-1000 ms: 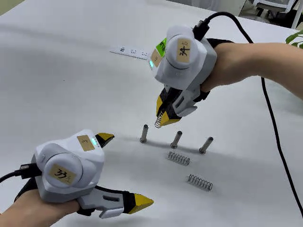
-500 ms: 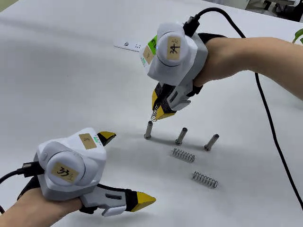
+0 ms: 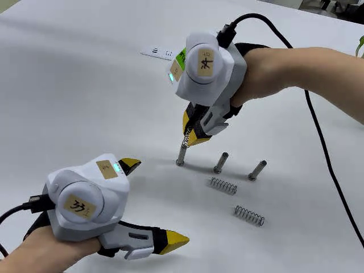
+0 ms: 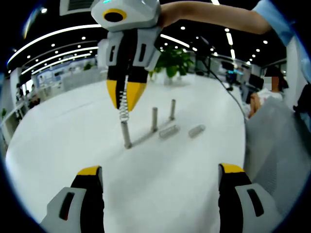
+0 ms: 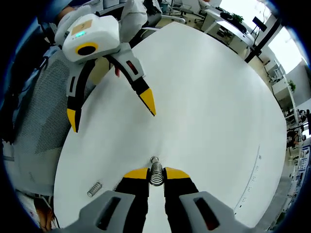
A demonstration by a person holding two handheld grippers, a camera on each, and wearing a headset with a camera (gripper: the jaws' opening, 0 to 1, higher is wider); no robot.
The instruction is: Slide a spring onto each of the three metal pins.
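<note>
I see a small coil spring (image 3: 186, 138) pinched between the yellow-tipped fingers of the right gripper (image 3: 191, 135). The spring hangs below the fingertips. Its lower end meets the top of the first metal pin (image 3: 181, 154), which stands straight under those fingers. I cannot tell whether the coil has passed over the pin's tip.

A second pin (image 3: 220, 162) and a third pin (image 3: 257, 170) continue the row to one side of the right fingers, each farther from them. Two loose springs lie flat on the white table (image 3: 74, 96), well apart from either gripper's fingers. The nearer spring (image 3: 223, 185) is just beside the second pin. The farther spring (image 3: 249, 216) lies closer to me.

The left gripper (image 3: 154, 202) has its fingers spread wide with nothing between them. They point toward the row of pins, well apart from it.

A white power strip (image 3: 158, 53) lies beyond the right gripper. A black cable (image 3: 327, 159) trails from that gripper across the table.
</note>
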